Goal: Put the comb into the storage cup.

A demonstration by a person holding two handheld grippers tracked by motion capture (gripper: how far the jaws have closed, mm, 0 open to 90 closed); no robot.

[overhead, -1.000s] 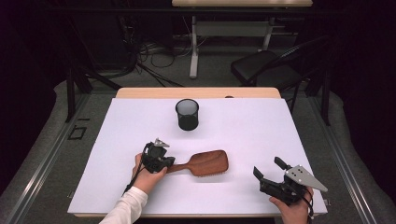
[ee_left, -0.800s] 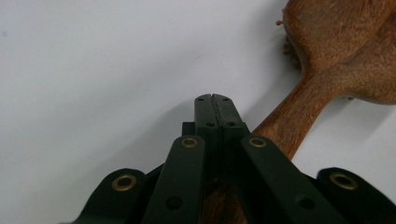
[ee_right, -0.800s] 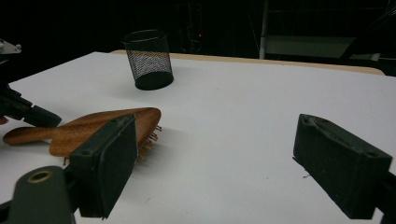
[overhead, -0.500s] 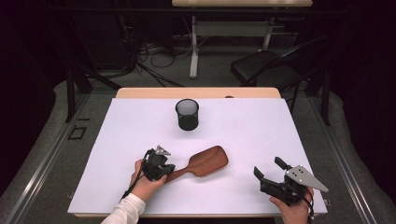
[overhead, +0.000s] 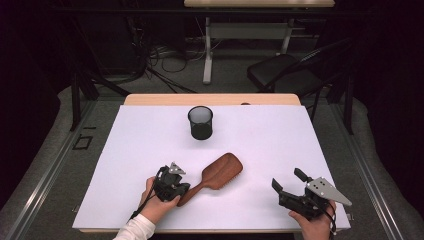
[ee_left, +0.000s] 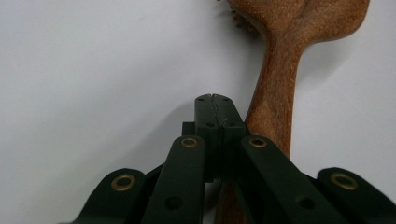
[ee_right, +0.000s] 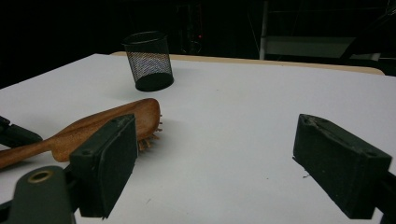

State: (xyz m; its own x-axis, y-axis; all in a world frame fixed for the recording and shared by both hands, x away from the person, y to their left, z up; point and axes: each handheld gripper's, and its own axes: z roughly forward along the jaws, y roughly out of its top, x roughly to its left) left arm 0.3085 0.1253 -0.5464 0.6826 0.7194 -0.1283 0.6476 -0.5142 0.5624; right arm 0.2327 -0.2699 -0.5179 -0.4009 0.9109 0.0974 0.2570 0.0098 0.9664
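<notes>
I see the left gripper (overhead: 172, 185) with jaws fully closed and empty, pressed against the side of the wooden hairbrush (overhead: 216, 172) handle. The brush lies bristles-down on the white table (overhead: 300, 135), near the mesh cup (overhead: 200, 122). Right gripper (overhead: 292, 187) sits open, well apart.

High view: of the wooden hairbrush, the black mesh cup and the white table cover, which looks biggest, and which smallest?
1. White table cover, by far the largest.
2. Wooden hairbrush, longer than the cup is tall.
3. Black mesh cup, smallest, though it stands farther from the camera, so the gap is unsure.
</notes>
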